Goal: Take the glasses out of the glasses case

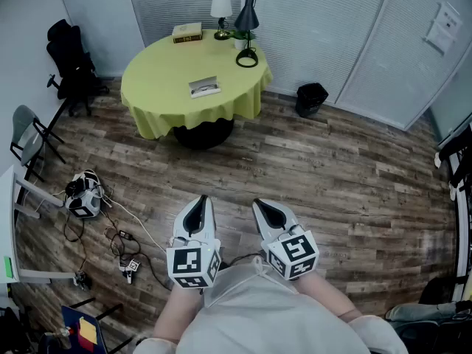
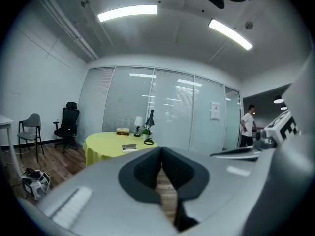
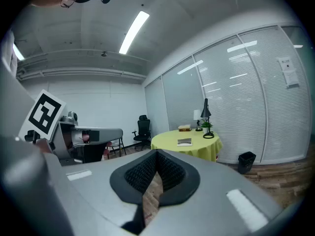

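Left claw (image 1: 198, 206) and right claw (image 1: 264, 209), pressed together on nothing, are being held far from the glasses case (image 1: 204, 87) on the table (image 1: 151, 80) (approach judged the step in hand).

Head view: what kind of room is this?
Likely an office meeting room: glass partition walls with blinds, a round table under a yellow cloth holding a desk lamp, and a black office chair by the wall.
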